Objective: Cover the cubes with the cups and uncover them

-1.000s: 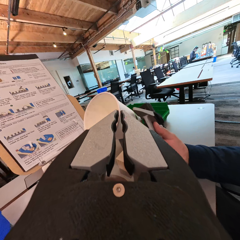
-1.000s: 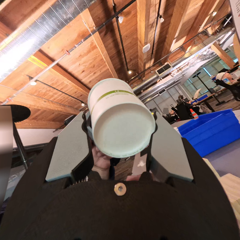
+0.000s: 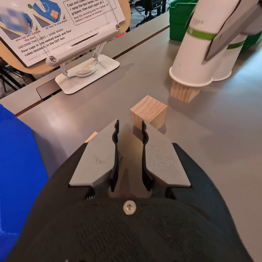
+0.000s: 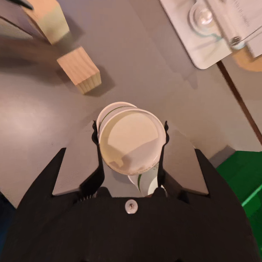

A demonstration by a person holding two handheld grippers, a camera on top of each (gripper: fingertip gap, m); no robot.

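My left gripper (image 3: 130,121) is open and empty, low over the grey table (image 3: 99,106). A wooden cube (image 3: 148,112) stands just beyond its right fingertip. Another cube's corner (image 3: 91,136) shows beside its left finger. In the same view my right gripper (image 3: 226,35) holds a white cup (image 3: 195,56) mouth down and tilted over a third cube (image 3: 184,93). In the right wrist view my right gripper (image 4: 129,122) is shut on this cup (image 4: 131,141), seen from its base. Two cubes (image 4: 79,69) (image 4: 48,21) lie beyond it.
A second white cup (image 3: 225,66) stands mouth down behind the held one and also shows under my right gripper (image 4: 143,182). A green bin (image 3: 178,21) is at the back right, a blue bin (image 3: 17,170) on the left. An instruction sheet on a white stand (image 3: 87,73) stands at the back.
Both grippers came down from the air to the table. My left gripper let go of the cup's rim and opened. My right gripper kept the cup and turned it mouth down over a cube.
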